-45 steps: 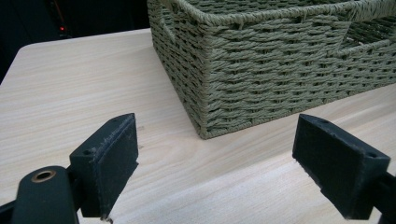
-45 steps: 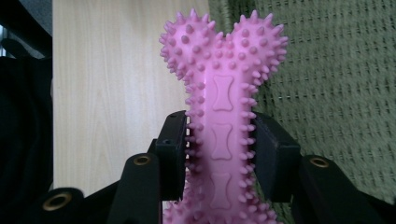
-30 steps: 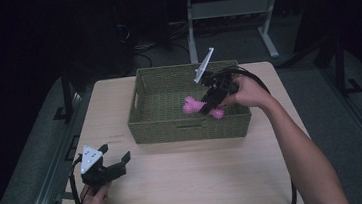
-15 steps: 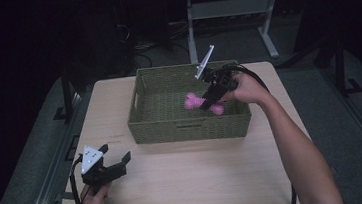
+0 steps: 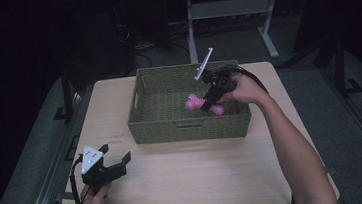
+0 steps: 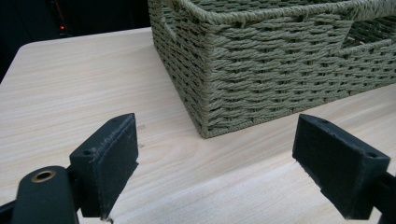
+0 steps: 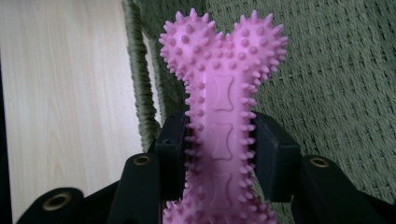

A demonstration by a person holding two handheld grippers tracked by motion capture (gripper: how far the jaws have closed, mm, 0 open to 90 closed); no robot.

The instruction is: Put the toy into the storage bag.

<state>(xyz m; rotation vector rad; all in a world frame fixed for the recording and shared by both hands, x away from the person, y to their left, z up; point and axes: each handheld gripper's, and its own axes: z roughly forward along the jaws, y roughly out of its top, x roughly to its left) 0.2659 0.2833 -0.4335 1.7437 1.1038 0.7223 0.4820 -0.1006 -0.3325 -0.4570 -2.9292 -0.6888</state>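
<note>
At the near left of the pale wooden worktop [image 5: 186, 182], the left gripper [image 5: 106, 170] is idling with its fingers [image 6: 109, 161] spread. The right gripper [image 5: 209, 99] is pinching a knobbly pink rubber bone [image 7: 222, 116] by its shaft inside the woven green basket [image 5: 186, 129], probably to set it down.

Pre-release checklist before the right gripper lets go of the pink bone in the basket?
1. Right gripper clamped on pink spiky bone toy, jaws on its shaft: ok.
2. Toy over the green woven basket, inside the rim: ok.
3. Toy resting on the basket floor: cannot tell.
4. Basket floor bare under the toy: ok.
5. Left gripper open, holding nothing, out of the way at the table edge: ok.
</note>
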